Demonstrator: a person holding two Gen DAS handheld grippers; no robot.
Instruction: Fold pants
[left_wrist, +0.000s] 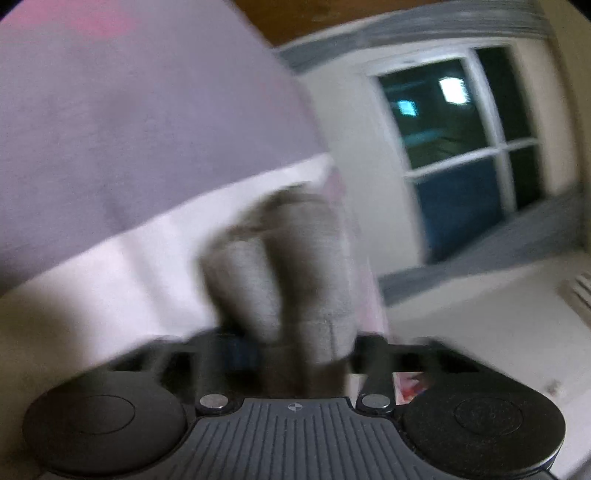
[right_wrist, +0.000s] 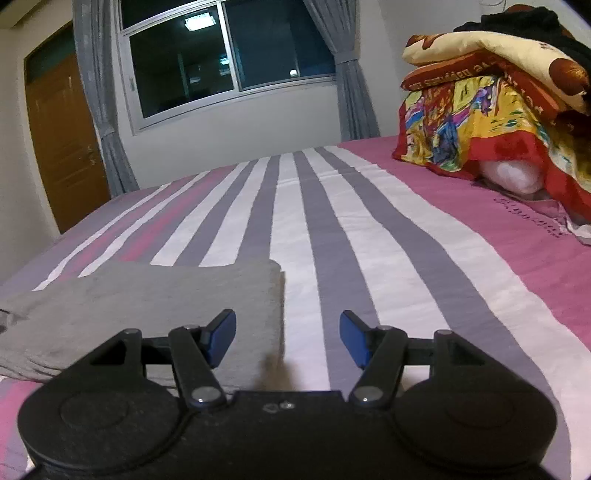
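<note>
Where motion blur smears the left wrist view, the left gripper (left_wrist: 299, 350) is clamped on a bunch of the grey pants (left_wrist: 284, 266), which hides its fingertips. In the right wrist view, the right gripper (right_wrist: 288, 338) stands apart and empty; one folded pants (right_wrist: 147, 306) stack lies on the striped bed (right_wrist: 369, 229), its left end cut off.

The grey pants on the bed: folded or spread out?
Folded, at least partly. In the right wrist view the pants lie flat on the striped bed, their far corner showing stacked layers. Their left end is cut off.
</note>
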